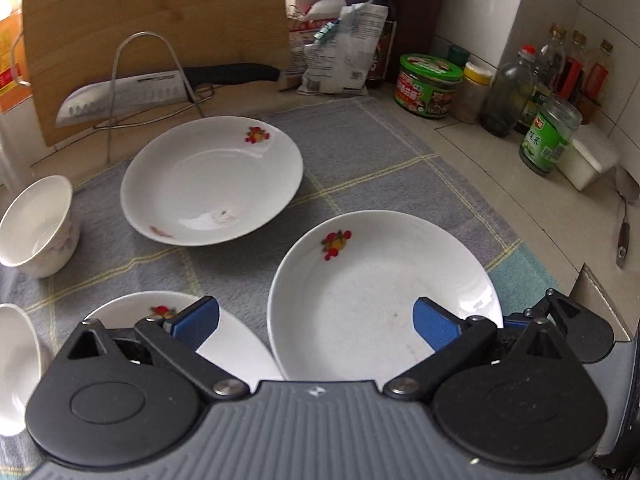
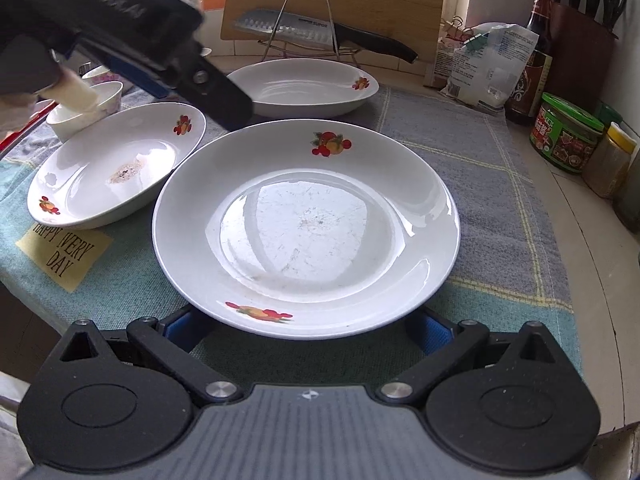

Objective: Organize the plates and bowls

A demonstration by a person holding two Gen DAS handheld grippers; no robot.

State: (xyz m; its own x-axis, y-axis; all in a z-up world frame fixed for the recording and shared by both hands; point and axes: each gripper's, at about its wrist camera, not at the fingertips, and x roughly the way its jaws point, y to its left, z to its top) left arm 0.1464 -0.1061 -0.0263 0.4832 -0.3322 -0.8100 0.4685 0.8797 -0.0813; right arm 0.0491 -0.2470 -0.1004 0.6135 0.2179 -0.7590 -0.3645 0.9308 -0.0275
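Left tool [image 1: 316, 322] hovers with both blue pads spread wide and nothing between them; its left pad [image 1: 198, 320] sits over the near-left plate [image 1: 236, 348] and its right pad [image 1: 434, 322] over the near-right plate [image 1: 384, 292]. From the right wrist view the same tool [image 2: 160, 68] appears at 10 o'clock, above the plates, gripped by a gloved hand [image 2: 24, 80].

Proceeding left to right in the left wrist view: a white bowl [image 1: 38, 228] lies at 9 o'clock on the grey checked cloth [image 1: 380, 152], tilted toward the camera. A second white dish edge [image 1: 16, 368] shows at 8 o'clock, cut off by the frame. A third plate [image 1: 212, 182] rests at 11 o'clock, apart from the near two. Behind it, a knife [image 1: 128, 98] lies across a wire rack [image 1: 148, 80] in front of a wooden board [image 1: 156, 24]. Jars and bottles [image 1: 516, 92] stand along the tiled wall at 2 o'clock, off the cloth.

Right tool [image 2: 304, 326] is also wide open and grips nothing. Its pads flank the near rim of the large fruit-patterned plate [image 2: 306, 228], which lies flat on the cloth covering the table [image 2: 588, 280]. Whether the pads touch the rim cannot be determined.
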